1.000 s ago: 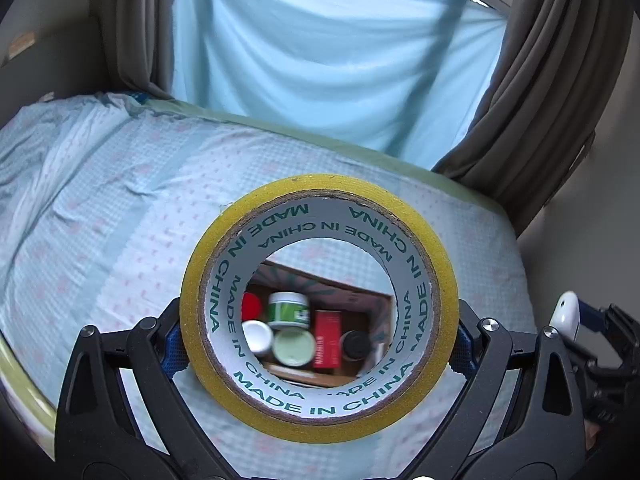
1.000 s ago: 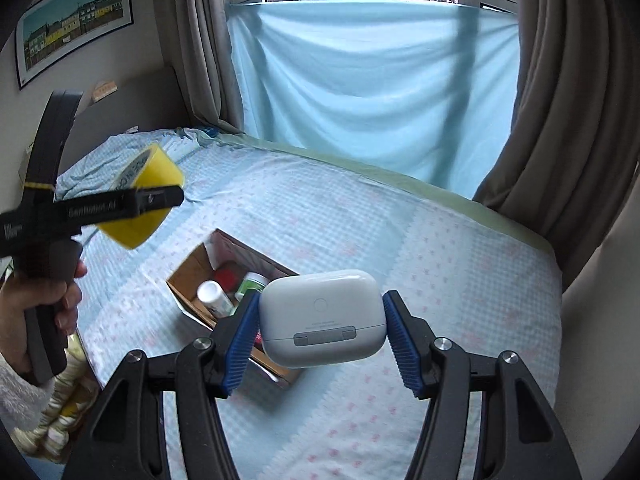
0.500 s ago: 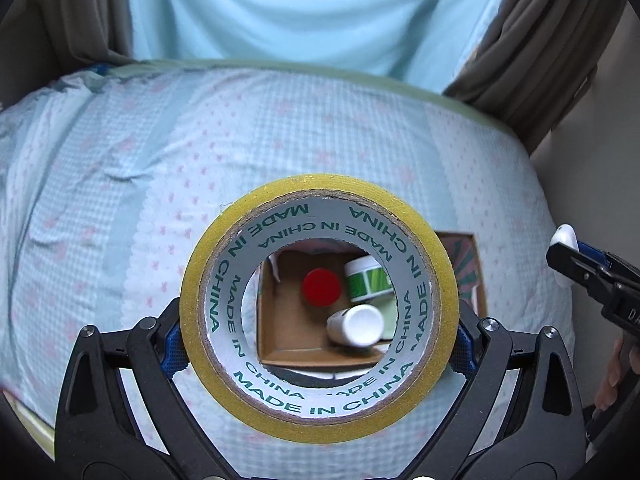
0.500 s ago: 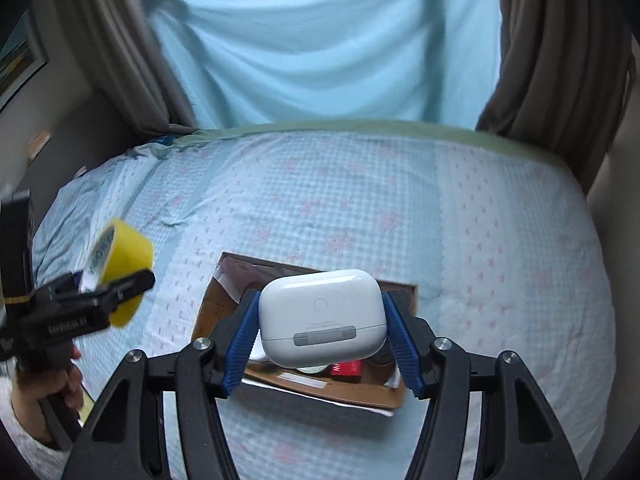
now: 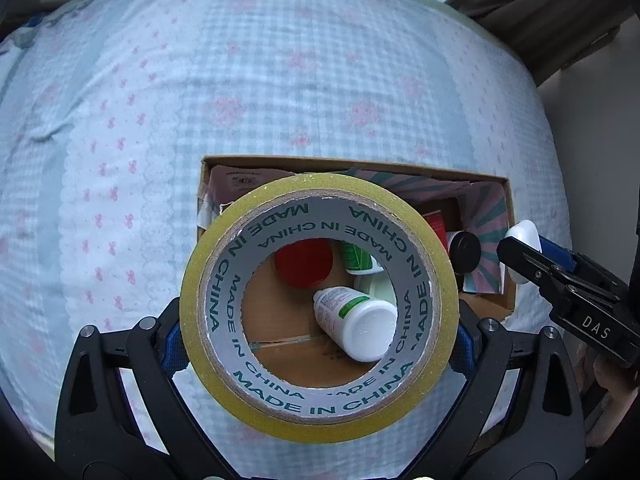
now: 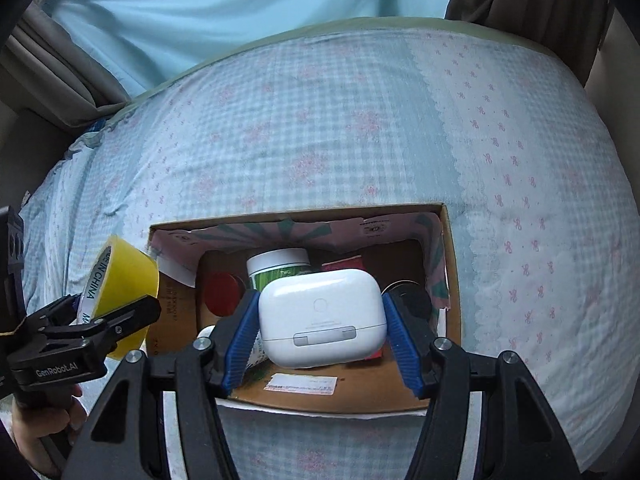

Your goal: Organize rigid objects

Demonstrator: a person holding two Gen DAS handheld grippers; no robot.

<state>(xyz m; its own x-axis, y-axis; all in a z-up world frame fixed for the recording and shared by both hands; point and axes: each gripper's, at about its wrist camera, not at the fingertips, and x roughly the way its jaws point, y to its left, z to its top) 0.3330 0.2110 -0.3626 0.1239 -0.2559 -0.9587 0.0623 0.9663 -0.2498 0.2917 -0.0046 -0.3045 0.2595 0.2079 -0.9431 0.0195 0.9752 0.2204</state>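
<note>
My left gripper (image 5: 319, 354) is shut on a yellow tape roll (image 5: 192, 300) and holds it above the left part of an open cardboard box (image 5: 352, 162). The roll also shows in the right wrist view (image 6: 124, 280). My right gripper (image 6: 320, 330) is shut on a white earbud case (image 6: 320, 316) and holds it over the box (image 6: 450, 280). The case shows edge-on in the left wrist view (image 5: 522, 234). Inside the box lie a white bottle (image 5: 352, 324), a red lid (image 5: 304, 262), a green-labelled jar (image 6: 280, 266) and a black lid (image 5: 464, 250).
The box sits on a bed with a blue checked sheet (image 6: 320, 120). A light blue cloth (image 6: 240, 8) hangs behind it, with grey curtains (image 6: 60, 72) at both sides. A wall (image 5: 592, 120) is close on the right of the bed.
Both grippers have moved forward and tipped down over the box, which now looks larger and nearer. Both keep hold of their objects.
</note>
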